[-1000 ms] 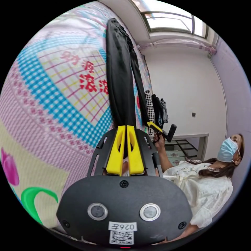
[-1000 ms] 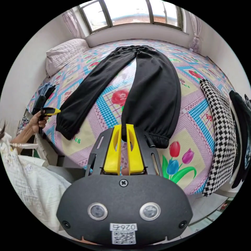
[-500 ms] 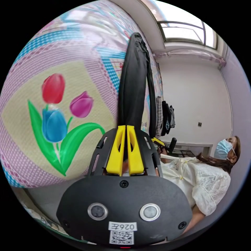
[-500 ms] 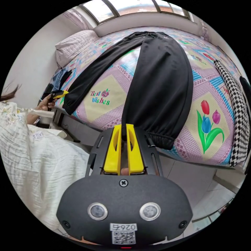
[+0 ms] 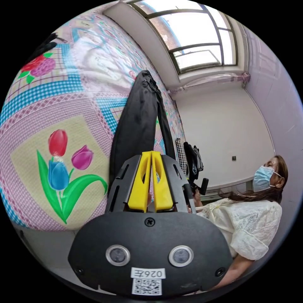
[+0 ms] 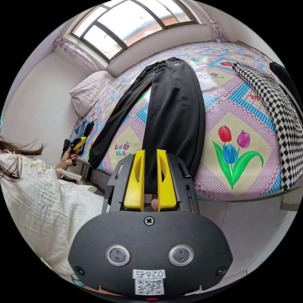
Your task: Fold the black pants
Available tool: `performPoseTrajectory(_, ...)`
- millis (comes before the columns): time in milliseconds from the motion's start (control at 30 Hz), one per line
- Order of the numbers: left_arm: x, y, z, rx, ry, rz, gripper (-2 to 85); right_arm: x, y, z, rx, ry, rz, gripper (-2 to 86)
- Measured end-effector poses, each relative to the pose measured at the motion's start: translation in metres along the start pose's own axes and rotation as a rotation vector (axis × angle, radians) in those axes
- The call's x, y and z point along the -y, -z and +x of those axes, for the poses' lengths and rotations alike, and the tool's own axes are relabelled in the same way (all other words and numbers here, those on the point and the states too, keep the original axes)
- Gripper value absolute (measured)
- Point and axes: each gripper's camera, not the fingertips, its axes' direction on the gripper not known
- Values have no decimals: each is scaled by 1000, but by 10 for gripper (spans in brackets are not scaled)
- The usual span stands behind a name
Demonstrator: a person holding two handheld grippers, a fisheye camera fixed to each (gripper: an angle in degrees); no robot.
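lengthwise, the black pants (image 6: 173, 107) run away from both grippers. right gripper (image 6: 151, 154) clamps one cuff; left gripper (image 5: 151, 155) is pinched closed, its catch unclear.

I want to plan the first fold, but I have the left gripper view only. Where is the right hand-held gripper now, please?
Observer: The right hand-held gripper has one cuff of the black pants between its parted jaws, at the edge of the bed. I cannot tell if they press on it.
Operator: Does my left one hold the second cuff?
Observer: It seems not. The left hand-held gripper sits beside the second cuff, apart from it.
Operator: Is anything close to the right leg?
Observer: A checkered cloth lies across the bed beyond that leg, apart from it, with a tulip print between them.
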Motion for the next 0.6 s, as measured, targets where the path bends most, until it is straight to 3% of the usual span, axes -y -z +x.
performPoseTrajectory(200,2,-59,3,-75,31,-77,-10,17,-24,17,-70,44,12,-7)
performPoseTrajectory(300,-15,-88,-21,49,163,-203,-10,4,-50,31,-165,46,-108,-9)
performPoseTrajectory(367,-29,-86,-25,-57,196,-140,-10,-9,-47,36,-158,46,-77,-9)
performPoseTrajectory(600,-51,-74,3,-33,193,-96,-10,-30,-35,47,-109,-1,-87,-9)
